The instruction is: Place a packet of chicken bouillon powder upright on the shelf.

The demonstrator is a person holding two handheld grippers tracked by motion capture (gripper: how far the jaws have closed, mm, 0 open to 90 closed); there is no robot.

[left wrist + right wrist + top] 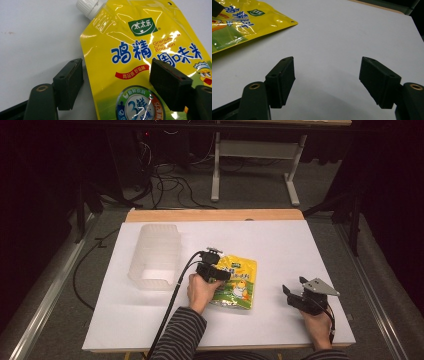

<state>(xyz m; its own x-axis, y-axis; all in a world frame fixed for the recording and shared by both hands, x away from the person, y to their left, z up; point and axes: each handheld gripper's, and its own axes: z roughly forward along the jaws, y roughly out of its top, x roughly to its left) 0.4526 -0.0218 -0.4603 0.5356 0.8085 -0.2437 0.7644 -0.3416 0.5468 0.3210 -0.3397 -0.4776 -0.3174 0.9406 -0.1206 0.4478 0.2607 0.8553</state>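
Observation:
A yellow spouted pouch (236, 282) (140, 57) with a white screw cap (87, 7) lies flat near the middle of the white table (280, 250). My left gripper (215, 270) (116, 85) is open low over the pouch's left edge, one jaw over bare table, the other over the pouch's printed face. Nothing is gripped. My right gripper (295, 296) (327, 82) is open above bare table at the front right, with the pouch's corner (242, 22) off to its upper left.
A clear ribbed plastic tub (155, 256) stands on the table's left half, beside the pouch. The table's wooden back edge (215, 215) lies beyond. Cables and a desk frame (255, 165) are on the floor behind.

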